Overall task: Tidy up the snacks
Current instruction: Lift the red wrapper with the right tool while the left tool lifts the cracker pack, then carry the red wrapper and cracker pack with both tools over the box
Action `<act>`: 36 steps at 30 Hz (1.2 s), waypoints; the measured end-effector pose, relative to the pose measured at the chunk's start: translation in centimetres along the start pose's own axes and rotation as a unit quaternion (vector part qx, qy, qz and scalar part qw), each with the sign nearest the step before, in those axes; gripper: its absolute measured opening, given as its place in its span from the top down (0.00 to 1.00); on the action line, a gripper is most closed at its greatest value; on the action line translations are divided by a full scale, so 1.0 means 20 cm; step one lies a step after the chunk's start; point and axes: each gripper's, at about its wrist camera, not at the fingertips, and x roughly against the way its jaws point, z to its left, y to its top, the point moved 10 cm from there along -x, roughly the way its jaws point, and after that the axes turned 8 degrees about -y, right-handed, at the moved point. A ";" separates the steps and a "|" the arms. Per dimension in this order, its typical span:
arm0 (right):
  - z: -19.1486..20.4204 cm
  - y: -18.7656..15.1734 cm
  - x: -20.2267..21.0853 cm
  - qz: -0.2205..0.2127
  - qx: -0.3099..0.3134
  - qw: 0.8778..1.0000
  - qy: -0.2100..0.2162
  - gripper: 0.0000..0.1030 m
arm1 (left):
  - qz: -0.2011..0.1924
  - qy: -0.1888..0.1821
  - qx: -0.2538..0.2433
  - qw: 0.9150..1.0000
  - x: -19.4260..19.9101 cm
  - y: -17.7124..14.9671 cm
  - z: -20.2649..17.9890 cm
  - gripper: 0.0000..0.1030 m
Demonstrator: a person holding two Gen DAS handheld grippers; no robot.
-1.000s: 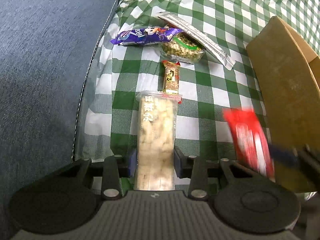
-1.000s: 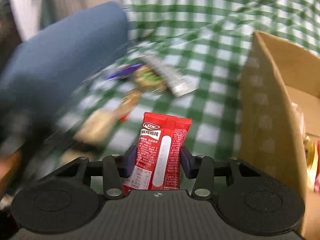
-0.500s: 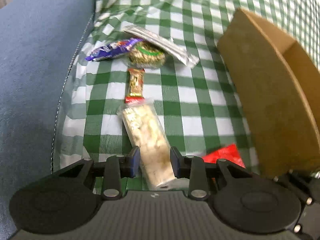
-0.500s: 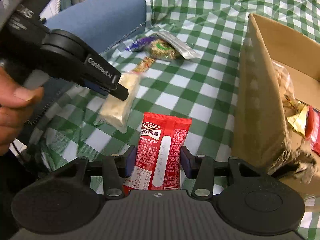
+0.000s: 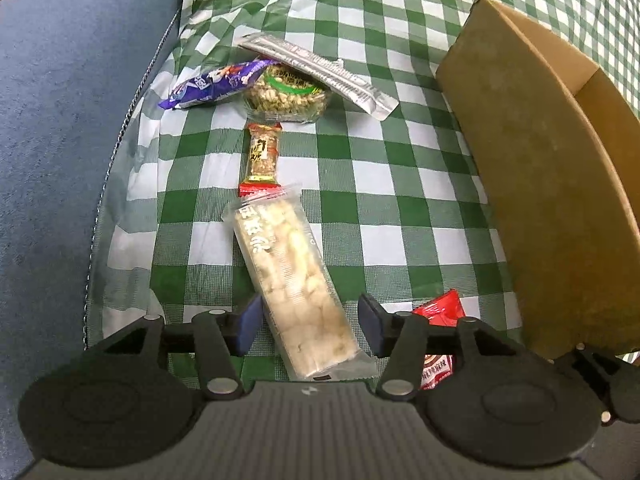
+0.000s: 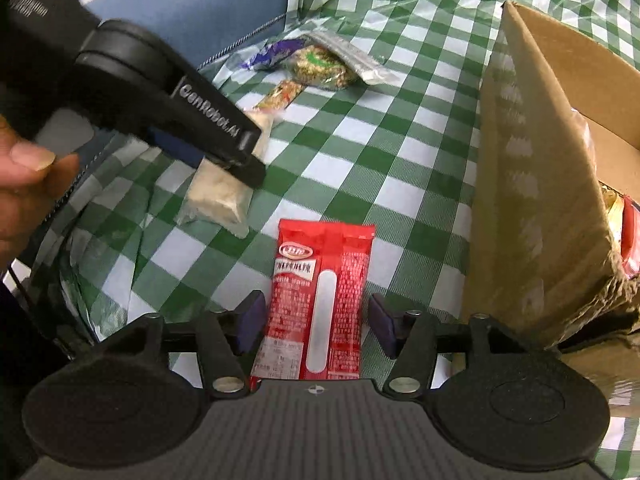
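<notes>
A clear pack of pale puffed snack [image 5: 288, 276] lies on the green checked cloth between the fingers of my left gripper [image 5: 310, 326], which is open with gaps on both sides. The pack also shows in the right wrist view [image 6: 222, 192]. A red snack packet [image 6: 320, 300] lies flat between the fingers of my right gripper [image 6: 316, 324], which is open and not touching it. Its corner shows in the left wrist view [image 5: 438, 316]. The cardboard box [image 5: 540, 184] stands at the right with snacks inside [image 6: 624, 232].
Further back lie a small nut bar [image 5: 262, 156], a purple packet [image 5: 216, 84], a clear tub of nuts [image 5: 288, 96] and a silver sachet [image 5: 320, 72]. A blue cushion [image 5: 60, 140] borders the cloth on the left.
Both grippers have opened. The pale snack pack and the red packet, held a second ago, now lie loose on the cloth. The left gripper has moved nearer the box.
</notes>
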 end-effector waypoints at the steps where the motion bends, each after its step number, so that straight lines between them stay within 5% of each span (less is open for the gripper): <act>1: 0.00 -0.01 0.00 0.005 0.005 1.000 -0.005 0.40 | 0.003 0.002 0.002 1.000 -0.01 0.00 0.00 0.43; 12: -0.01 -0.04 -0.02 0.018 0.014 1.000 -0.010 0.40 | 0.012 0.023 0.015 1.000 -0.06 0.01 -0.01 0.43; 15: -0.01 -0.03 -0.01 0.014 0.013 1.000 -0.009 0.51 | 0.013 0.028 0.016 0.999 -0.07 0.02 -0.01 0.43; 19: -0.02 -0.02 0.00 0.004 0.005 1.000 -0.008 0.53 | 0.012 0.033 0.011 0.999 -0.07 0.02 0.00 0.61; 36: -0.02 -0.02 -0.02 0.008 -0.003 1.000 -0.016 0.53 | 0.014 0.023 0.003 1.000 -0.07 0.02 -0.01 0.62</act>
